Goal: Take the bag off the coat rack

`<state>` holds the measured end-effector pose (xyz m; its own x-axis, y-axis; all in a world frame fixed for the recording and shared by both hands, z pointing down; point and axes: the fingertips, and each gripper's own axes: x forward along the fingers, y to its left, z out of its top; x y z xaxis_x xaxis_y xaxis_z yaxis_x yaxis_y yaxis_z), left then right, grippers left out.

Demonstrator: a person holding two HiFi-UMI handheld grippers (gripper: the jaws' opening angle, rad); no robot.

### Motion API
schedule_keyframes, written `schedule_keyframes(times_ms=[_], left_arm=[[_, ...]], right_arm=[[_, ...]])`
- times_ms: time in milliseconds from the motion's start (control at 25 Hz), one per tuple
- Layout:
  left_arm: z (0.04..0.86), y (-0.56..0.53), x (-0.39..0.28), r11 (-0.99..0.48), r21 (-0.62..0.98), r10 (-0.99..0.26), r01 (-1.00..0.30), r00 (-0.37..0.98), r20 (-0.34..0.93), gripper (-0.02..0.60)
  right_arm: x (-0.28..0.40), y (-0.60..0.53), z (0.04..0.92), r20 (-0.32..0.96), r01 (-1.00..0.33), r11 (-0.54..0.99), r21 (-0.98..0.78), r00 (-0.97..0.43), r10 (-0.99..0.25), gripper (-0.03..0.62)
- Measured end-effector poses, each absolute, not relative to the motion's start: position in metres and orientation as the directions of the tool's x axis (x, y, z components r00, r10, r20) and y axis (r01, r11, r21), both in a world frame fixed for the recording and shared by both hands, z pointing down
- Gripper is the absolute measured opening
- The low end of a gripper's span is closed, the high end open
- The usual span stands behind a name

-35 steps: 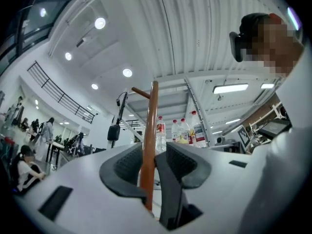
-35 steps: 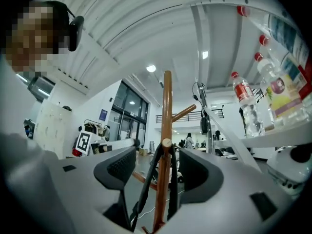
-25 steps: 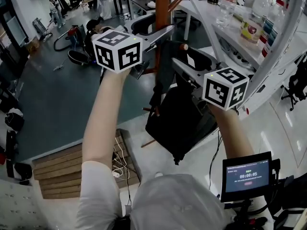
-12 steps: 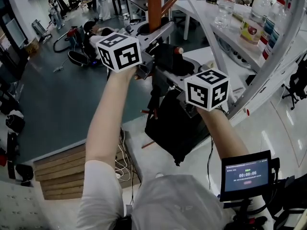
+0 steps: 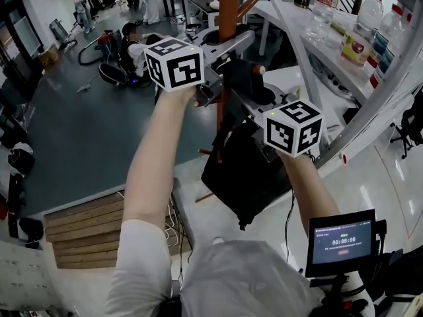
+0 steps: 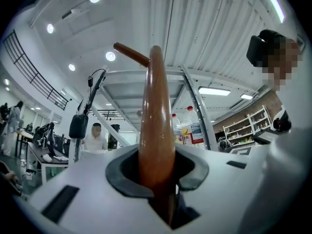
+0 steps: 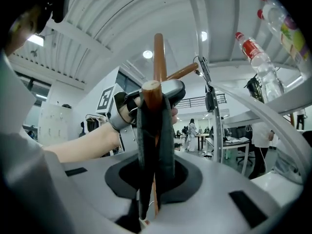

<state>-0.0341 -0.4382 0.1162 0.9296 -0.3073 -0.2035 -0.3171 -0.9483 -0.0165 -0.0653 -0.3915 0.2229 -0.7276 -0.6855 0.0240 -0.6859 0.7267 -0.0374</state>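
A black bag [image 5: 241,170] hangs by its dark strap [image 7: 165,140] from a brown peg [image 7: 151,89] of the wooden coat rack. My left gripper [image 5: 221,51] is shut on the rack's upright pole [image 6: 156,121], which fills the gap between its jaws. Another peg [image 6: 131,54] branches off higher up. My right gripper [image 5: 248,101] sits just right of the pole, above the bag. Its jaws are closing, and the doubled strap runs between them with the pads against it. The bag's body is hidden in both gripper views.
A white metal shelf frame [image 5: 370,98] with bottles [image 5: 360,38] stands close on the right. A small screen [image 5: 340,242] sits at the lower right. A wooden pallet [image 5: 86,230] and cables [image 5: 168,210] lie on the floor at the left. People [image 5: 129,38] sit farther back.
The left gripper has closed on the pole. The right gripper has moved left and up to the strap and closed round it. The bag still hangs on its peg.
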Motion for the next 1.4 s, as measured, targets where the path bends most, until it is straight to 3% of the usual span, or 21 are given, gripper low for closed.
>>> schedule_keyframes(times_ms=[600,1400], left_arm=[[0.116,-0.439,-0.032,-0.948,-0.016,-0.309,-0.318,0.930,-0.199,0.100],[0.116,-0.447,-0.031,-0.946,-0.005,-0.317,-0.324,0.929,-0.190,0.100]], right_arm=[[-0.059,-0.378,0.208,0.021,-0.679,0.700,-0.222,-0.721,-0.693,0.066],[0.014,-0.263,0.158,-0.201,-0.571,0.745,-0.344,-0.730,-0.653,0.066]])
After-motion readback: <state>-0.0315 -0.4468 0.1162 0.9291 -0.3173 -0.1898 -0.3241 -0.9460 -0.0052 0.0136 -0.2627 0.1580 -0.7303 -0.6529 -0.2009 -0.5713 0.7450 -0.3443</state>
